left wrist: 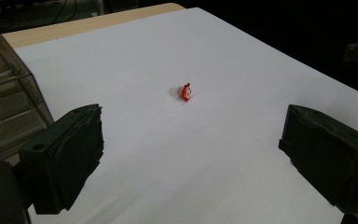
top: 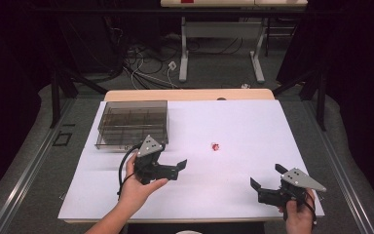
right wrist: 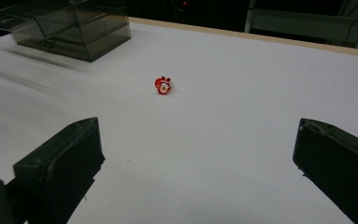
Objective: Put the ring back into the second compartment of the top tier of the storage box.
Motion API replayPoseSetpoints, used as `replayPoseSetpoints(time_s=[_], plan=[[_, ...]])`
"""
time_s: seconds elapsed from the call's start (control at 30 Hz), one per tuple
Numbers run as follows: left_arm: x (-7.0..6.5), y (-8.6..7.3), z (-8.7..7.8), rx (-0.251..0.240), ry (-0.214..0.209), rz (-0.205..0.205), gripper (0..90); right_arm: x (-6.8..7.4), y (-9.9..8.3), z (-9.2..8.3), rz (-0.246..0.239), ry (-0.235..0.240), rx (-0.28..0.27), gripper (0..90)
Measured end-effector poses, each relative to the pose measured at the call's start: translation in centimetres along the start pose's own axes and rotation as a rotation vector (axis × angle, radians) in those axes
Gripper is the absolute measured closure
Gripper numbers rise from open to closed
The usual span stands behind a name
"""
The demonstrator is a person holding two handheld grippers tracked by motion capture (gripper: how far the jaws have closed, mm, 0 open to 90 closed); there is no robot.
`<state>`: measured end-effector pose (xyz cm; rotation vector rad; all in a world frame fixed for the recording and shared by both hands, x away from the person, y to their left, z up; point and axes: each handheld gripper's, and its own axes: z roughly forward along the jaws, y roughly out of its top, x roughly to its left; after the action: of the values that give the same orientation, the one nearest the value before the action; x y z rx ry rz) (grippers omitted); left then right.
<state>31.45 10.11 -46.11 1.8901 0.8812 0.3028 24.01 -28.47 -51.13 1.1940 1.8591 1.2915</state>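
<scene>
Both hand-held grippers, left (top: pixel 175 163) and right (top: pixel 265 179), gape empty; high view shows hands, toy (top: pixel 215 146), box (top: pixel 132 124).

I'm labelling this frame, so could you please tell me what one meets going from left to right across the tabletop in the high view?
Smoky clear compartment box → left gripper → small red toy → right gripper.

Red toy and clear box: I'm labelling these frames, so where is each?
red toy (left wrist: pixel 185 92), left gripper view, on its red body.
clear box (top: pixel 132 125), high view, on its smoky divided top.
left gripper (top: pixel 180 164), high view, between its open jaws.
</scene>
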Motion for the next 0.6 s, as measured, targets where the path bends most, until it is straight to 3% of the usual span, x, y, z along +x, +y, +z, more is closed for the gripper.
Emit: replayPoseSetpoints(time_s=[0.27,0.6], plan=[[-0.4,1.9,2.9,0.027,-0.013,-0.001,7.3,0.0,0.0,0.0,0.002,0.004,0.002,0.9],[-0.3,2.9,5.7,0.047,-0.006,-0.021,7.4,-0.1,0.0,0.0,0.002,0.008,0.007,0.9]])
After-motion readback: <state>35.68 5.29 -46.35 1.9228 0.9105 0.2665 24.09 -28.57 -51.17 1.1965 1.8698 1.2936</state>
